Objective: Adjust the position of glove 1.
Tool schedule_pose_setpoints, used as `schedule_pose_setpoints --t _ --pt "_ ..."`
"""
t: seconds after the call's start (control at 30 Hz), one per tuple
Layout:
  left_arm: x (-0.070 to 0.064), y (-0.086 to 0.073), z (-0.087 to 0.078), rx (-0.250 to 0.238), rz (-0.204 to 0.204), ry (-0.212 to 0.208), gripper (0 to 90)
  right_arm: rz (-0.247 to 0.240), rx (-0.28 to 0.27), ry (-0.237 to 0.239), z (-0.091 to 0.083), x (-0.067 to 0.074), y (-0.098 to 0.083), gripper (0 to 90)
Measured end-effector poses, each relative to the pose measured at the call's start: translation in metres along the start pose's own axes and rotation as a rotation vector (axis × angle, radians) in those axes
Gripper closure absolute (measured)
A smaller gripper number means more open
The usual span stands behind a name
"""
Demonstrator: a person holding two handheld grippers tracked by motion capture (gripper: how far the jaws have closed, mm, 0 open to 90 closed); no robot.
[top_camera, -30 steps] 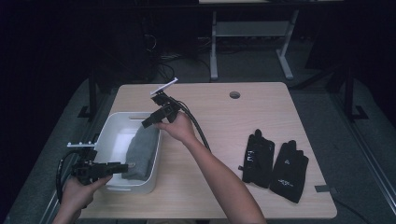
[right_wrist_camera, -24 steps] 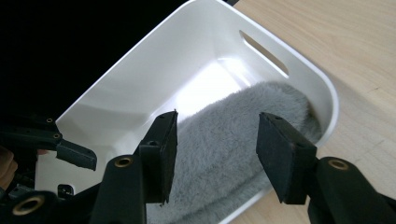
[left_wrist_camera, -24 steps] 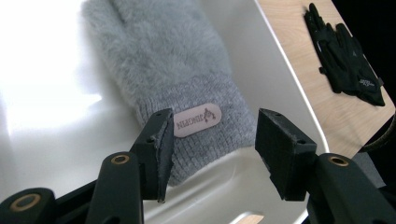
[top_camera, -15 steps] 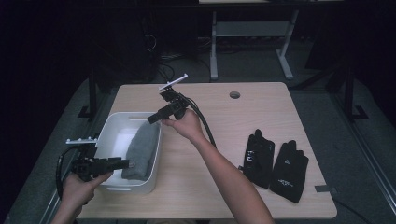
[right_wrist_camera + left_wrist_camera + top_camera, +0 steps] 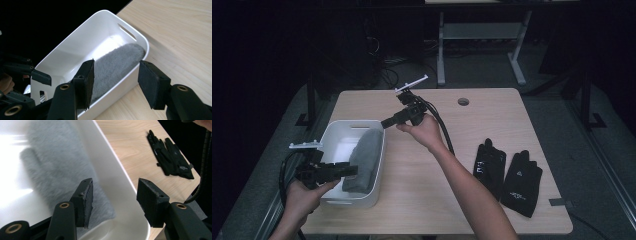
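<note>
On our table [image 5: 422, 200] the white bin [image 5: 334, 137] sits at the left edge, handy to both hands. The grey fleece mitten [image 5: 364, 160] lies inside it along the right wall, where it would drop from above. Two black gloves [image 5: 507, 175] wait at the right; their white print is too small to read. Our left tongs [image 5: 352, 170] and right tongs [image 5: 387, 121] hang spread, empty, over the bin.
</note>
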State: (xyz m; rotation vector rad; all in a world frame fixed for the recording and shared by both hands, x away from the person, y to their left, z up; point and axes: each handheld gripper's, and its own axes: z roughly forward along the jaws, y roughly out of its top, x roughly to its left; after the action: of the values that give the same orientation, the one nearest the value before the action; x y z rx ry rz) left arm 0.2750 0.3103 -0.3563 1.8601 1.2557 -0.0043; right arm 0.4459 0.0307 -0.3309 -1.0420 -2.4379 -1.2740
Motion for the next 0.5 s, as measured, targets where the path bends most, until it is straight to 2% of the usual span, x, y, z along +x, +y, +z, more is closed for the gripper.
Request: schedule_pose_setpoints --t 0.5 --pt "-0.032 0.018 0.02 -0.001 0.057 -0.058 44.4 0.029 -0.031 -0.031 -0.033 -0.015 -0.018 45.1"
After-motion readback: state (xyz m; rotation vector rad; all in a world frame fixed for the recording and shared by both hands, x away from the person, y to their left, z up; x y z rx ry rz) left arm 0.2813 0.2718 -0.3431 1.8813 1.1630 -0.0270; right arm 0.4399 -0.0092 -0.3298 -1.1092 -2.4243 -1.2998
